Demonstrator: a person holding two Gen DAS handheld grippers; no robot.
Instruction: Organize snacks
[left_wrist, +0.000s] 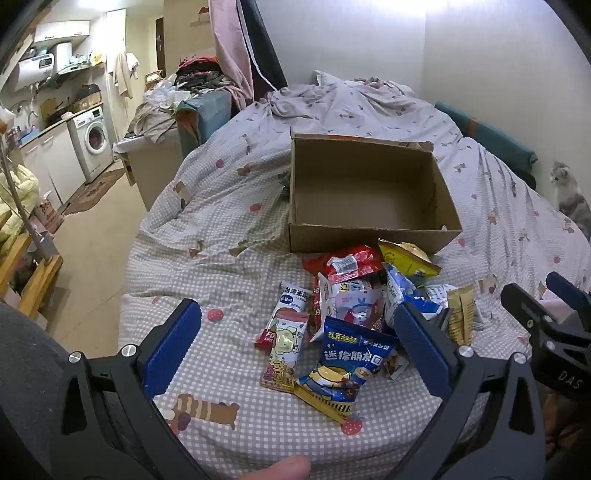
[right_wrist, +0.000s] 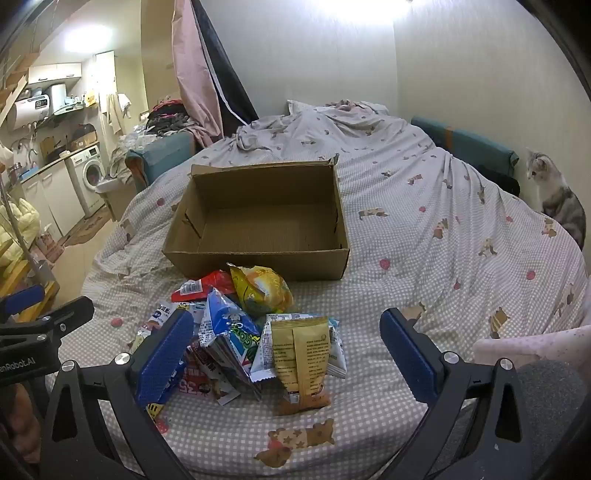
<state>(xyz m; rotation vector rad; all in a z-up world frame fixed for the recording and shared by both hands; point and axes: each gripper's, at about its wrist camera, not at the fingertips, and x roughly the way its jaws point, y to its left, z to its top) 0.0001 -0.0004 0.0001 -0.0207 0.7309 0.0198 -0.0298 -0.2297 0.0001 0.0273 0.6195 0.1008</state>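
A heap of snack packets lies on the checked bedspread, just in front of an open, empty cardboard box. In the right wrist view the heap includes a gold packet, a yellow packet and a red one, with the box behind. A blue packet lies nearest my left gripper, which is open and empty above the heap's near side. My right gripper is open and empty over the heap.
A cat sits at the bed's far right edge by the wall. Rumpled bedding lies behind the box. The floor, a washing machine and cupboards are to the left of the bed.
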